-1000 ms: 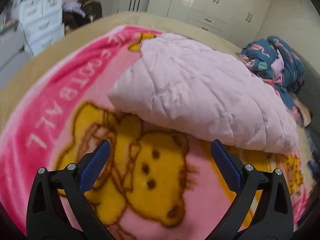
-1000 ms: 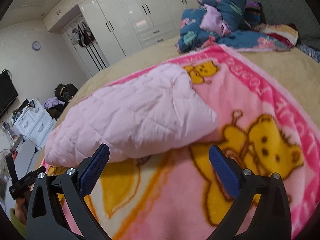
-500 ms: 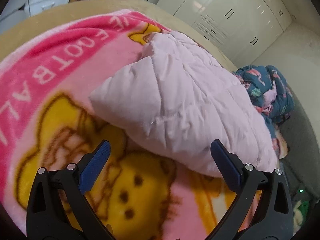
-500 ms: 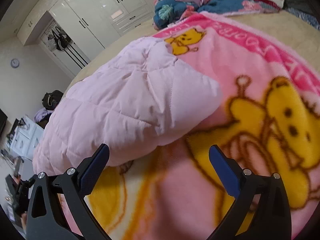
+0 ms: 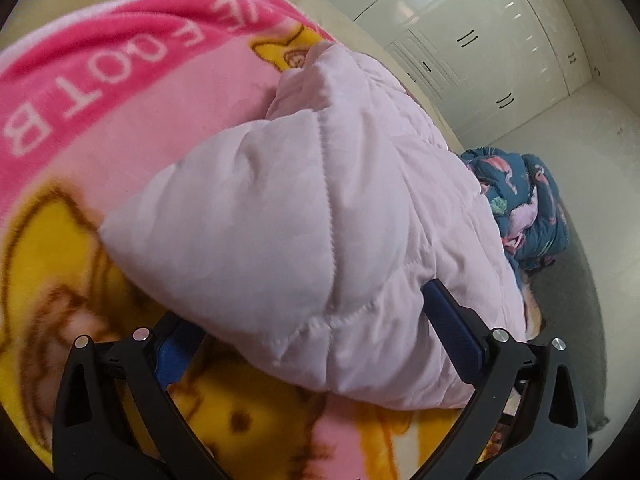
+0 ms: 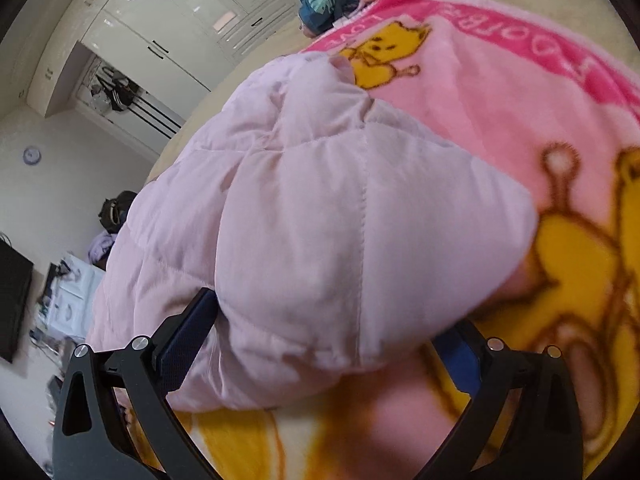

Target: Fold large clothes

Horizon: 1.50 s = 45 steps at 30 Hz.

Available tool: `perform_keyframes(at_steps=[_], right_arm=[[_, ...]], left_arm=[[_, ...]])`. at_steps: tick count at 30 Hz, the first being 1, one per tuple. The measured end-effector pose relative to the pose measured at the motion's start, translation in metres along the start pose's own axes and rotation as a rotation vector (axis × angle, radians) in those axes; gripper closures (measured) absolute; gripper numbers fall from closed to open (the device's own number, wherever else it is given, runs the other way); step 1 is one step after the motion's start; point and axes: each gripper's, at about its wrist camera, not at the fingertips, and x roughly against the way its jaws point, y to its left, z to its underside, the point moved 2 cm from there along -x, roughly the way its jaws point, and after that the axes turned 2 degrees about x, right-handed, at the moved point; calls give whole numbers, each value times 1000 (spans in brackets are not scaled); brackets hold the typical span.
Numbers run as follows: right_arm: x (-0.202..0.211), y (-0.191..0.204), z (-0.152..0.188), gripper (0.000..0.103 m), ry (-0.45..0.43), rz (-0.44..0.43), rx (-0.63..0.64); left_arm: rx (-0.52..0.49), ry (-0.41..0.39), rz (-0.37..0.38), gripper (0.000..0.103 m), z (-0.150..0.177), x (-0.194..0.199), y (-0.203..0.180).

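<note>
Black plastic frames with dark blue finger pads make up two hand-held grippers, one per hand. The left gripper (image 5: 316, 320) has its jaws spread wide on either side of one end of a pale pink quilted padded jacket (image 5: 320, 208); its left pad slips under the fabric edge while its right pad (image 5: 452, 328) lies against the top of the cloth, so the jaws straddle the garment without pinching it. The right gripper (image 6: 324, 344) stands the same way at the other end of the one jacket (image 6: 320, 220): jaws wide apart, its left pad (image 6: 188, 336) beside the puffy fold and its right pad partly tucked beneath the hem, nothing clamped.

That single jacket lies bunched and folded over in the middle of one pink fleece blanket with yellow cartoon bears and white lettering (image 5: 100, 92), also seen from the right wrist (image 6: 500, 92). The blanket is spread over a beige bed (image 5: 352, 36).

Beyond the jacket sits one heap of dark blue clothing with a pink floral print (image 5: 524, 204), near the bed's far edge. Behind stands a row of glossy white wardrobe doors with black handles (image 5: 480, 40). From the right wrist I also see one round wall clock (image 6: 31, 156), a white chest of drawers (image 6: 76, 292) and a black screen (image 6: 12, 300).
</note>
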Motion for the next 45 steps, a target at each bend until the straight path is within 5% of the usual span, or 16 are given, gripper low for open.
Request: perform_keyframes(at_steps=[5, 13, 16, 20, 23, 33, 45], right_arm=[[-13, -9, -8, 4, 3, -59, -68], [-19, -1, -17, 5, -19, -31, -46], [-15, 11, -16, 23, -53, -20, 29], [-4, 32, -14, 51, -105, -11, 166], [4, 50, -14, 61, -136, 25, 275], [16, 96, -3, 70, -210, 181, 593], [86, 126, 32, 72, -313, 174, 822]], left_arm=[[39, 3, 27, 8, -5, -11, 4], [89, -12, 41, 8, -21, -29, 4], [63, -34, 31, 11, -22, -29, 0], [-33, -82, -10, 44, -22, -21, -19], [-152, -127, -45, 62, -19, -10, -42], [-316, -173, -65, 71, -19, 16, -74], [-408, -224, -32, 72, 23, 79, -106]])
